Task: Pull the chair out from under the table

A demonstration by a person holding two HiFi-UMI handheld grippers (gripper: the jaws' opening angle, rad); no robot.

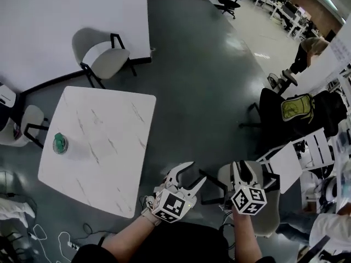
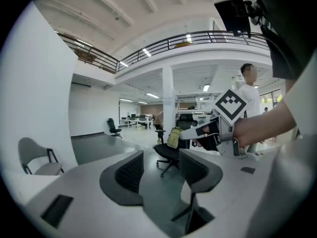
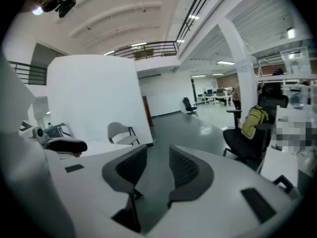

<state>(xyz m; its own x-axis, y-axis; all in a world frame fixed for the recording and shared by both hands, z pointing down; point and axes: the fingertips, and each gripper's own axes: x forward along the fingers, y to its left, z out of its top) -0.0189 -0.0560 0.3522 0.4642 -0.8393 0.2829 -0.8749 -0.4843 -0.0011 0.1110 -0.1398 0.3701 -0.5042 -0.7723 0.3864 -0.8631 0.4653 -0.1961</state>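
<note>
In the head view a beige chair (image 1: 269, 212) with a black frame stands at the bottom right, a short way off the near right corner of the white marble table (image 1: 98, 147). Both grippers hang in the air over the chair, touching nothing. The left gripper (image 1: 189, 175) is over the gap between table and chair, its jaws spread and empty. Over the chair seat, the right gripper (image 1: 243, 169) has its jaws narrower, also empty. The left gripper view shows its open jaws (image 2: 158, 170) against the floor; the right gripper view shows the same (image 3: 151, 167).
A green thing (image 1: 60, 143) sits on the table's left side. A second chair (image 1: 104, 56) stands by the white wall and a third (image 1: 24, 125) at the table's left. At the right is a black office chair with a yellow-green backpack (image 1: 296, 108). Cables (image 1: 55, 237) lie at the bottom left.
</note>
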